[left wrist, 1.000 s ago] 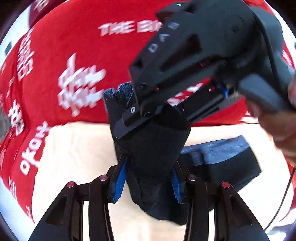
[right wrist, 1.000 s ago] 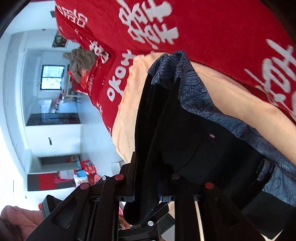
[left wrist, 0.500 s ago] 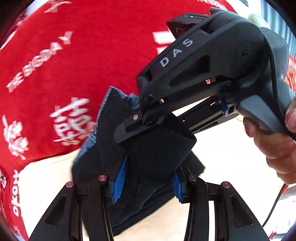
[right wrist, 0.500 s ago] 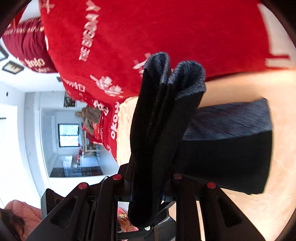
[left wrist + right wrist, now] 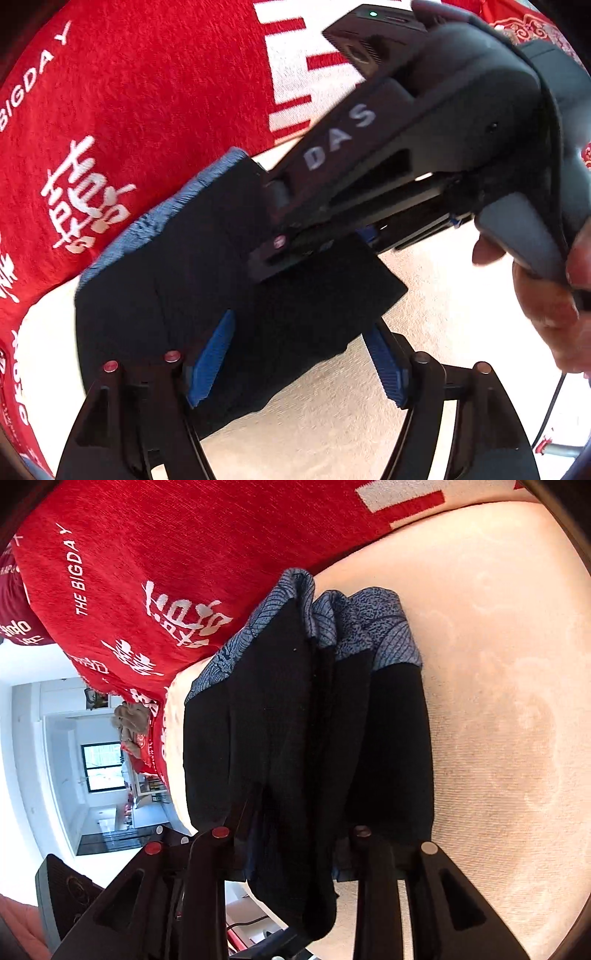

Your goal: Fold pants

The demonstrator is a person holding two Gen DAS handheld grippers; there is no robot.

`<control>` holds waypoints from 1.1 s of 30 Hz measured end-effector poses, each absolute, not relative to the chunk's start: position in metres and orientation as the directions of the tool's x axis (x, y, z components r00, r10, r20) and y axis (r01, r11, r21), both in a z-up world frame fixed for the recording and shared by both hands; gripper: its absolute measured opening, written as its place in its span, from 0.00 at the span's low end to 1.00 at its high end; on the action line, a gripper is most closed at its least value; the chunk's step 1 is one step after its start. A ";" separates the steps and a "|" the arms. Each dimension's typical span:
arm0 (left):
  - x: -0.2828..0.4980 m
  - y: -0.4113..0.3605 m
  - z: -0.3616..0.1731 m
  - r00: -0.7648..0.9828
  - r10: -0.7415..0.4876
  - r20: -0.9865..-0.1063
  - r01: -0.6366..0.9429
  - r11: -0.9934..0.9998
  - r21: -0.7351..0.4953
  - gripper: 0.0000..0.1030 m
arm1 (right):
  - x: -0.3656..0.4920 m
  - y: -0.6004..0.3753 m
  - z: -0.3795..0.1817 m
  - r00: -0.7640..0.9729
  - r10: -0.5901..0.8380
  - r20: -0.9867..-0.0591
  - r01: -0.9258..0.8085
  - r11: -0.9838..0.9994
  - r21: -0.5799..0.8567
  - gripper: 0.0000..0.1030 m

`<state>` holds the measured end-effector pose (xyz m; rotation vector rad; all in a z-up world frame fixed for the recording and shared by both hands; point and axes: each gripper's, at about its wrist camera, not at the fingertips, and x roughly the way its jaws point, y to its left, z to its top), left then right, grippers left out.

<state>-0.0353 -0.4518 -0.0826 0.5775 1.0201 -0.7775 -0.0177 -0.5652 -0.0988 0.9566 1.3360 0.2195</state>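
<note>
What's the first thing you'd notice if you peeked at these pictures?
The big red blanket with white writing fills the back. In front, dark pants with a blue patterned band lie bunched on a cream cover. The right gripper holds the pants; the left gripper stands open around them.

My left gripper (image 5: pixel 299 360) has spread wide around the folded pants (image 5: pixel 207 295), which have come down flat onto the cream surface (image 5: pixel 443 314); my right gripper (image 5: pixel 295 849) lowered with them.
</note>
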 end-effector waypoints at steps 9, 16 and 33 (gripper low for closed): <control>-0.006 -0.383 -0.052 0.318 -0.241 -0.917 0.726 0.684 0.073 0.70 | -0.039 -0.572 -0.065 0.145 0.347 -0.927 0.364 0.852 0.376 0.66; 0.049 -0.327 -0.069 0.279 -0.107 -0.954 0.601 0.795 0.086 0.70 | -0.065 -0.554 -0.029 0.188 0.203 -0.961 0.430 0.863 0.266 0.66; 0.068 -0.277 -0.092 0.091 -0.136 -0.986 0.528 0.846 -0.068 0.70 | -0.042 -0.487 -0.063 0.194 0.224 -0.955 0.451 0.844 0.290 0.66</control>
